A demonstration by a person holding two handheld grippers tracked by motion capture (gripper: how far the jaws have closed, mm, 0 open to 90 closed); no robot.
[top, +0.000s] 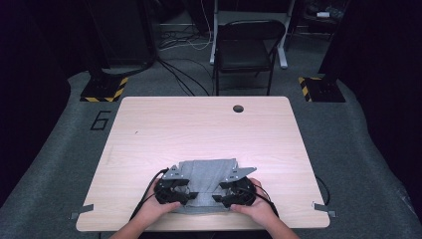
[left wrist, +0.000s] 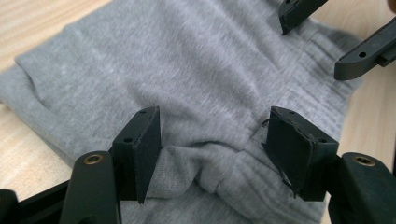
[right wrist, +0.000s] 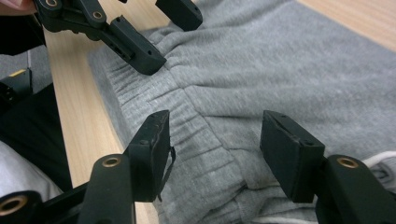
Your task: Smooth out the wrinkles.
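While both grippers rest on the cloth, the work reads as folding it, and these notes go to that step.

Cloth: a grey knit garment [top: 208, 175], folded flat at the near edge of the table [top: 149, 124], about midway along it; a ribbed band [right wrist: 154, 93] and a white cord [right wrist: 380, 161] show in the right gripper view.

Left gripper: [left wrist: 212, 147] jaws wide, a raised pucker of cloth between the pads but neither pad clearly pressing it.

Right gripper: [right wrist: 219, 154] jaws wide, set over the ribbed band, nothing pinched.

Step in hand: likely taking hold of the near edge on both sides, to lift or fold it away.

How to do it well: gather all the layers at the band, not just the top ply; close both grippers at matching spots so the edge rises level; keep the cord out of the right jaws.

Risk: a one-layer pinch would drag the fold open; uneven holds would skew it.
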